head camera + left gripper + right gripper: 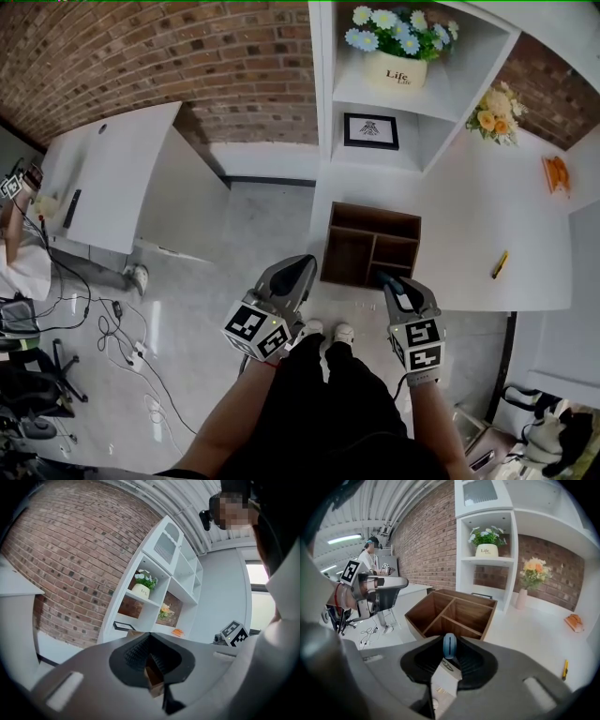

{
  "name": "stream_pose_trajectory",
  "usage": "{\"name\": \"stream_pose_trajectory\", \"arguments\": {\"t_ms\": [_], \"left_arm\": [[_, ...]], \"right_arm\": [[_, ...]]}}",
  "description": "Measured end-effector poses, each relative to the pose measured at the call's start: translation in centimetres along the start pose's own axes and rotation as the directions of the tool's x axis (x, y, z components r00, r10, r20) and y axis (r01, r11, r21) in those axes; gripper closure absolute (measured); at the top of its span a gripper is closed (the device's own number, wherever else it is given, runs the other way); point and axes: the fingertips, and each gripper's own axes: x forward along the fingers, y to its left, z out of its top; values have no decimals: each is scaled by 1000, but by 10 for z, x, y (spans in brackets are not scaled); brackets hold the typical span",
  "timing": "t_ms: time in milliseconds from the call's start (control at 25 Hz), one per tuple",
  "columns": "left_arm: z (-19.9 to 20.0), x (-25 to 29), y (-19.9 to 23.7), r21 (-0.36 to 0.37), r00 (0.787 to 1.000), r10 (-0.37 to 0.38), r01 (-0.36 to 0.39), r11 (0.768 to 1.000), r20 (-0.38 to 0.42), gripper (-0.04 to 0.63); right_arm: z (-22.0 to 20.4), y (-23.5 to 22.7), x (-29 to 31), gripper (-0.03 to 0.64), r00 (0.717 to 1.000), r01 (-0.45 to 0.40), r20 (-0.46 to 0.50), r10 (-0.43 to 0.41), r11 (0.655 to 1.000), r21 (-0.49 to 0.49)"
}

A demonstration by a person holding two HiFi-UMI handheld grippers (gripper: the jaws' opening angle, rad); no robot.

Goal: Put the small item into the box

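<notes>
- We hold the right gripper (389,280) over the near edge of the white table (469,220). Its jaws are closed on the small blue item (450,645), which is pinched upright at their tips.
- The item sits just on the near side of the wooden box (375,214), in front of its near right compartment and not inside it.
- The left gripper (302,266) hangs to the left of the right one, off the table's near left corner and above the grey floor (234,244). Its jaws meet at the tips and hold nothing.
- The box lies open-side up on the table's near left part. Dividers split it into one long compartment on the left and smaller ones on the right, and all of them look bare.
- A yellow pen (501,264) lies on the table to the right of the box, well apart from it.
- On the white shelf (323,112) beyond the box, a black frame (371,131) stands below a flower pot (397,67).
- A brick wall (169,56) runs along the far side.
</notes>
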Motion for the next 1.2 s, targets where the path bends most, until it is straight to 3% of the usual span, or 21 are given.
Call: {"name": "stream_pose_trajectory", "arguments": {"t_ms": [1200], "left_arm": [[2,10,-5,-10,999,-40,40,999,3,592]], "right_arm": [[4,-4,-8,529,999,39,2,-39,999,-21]]}}
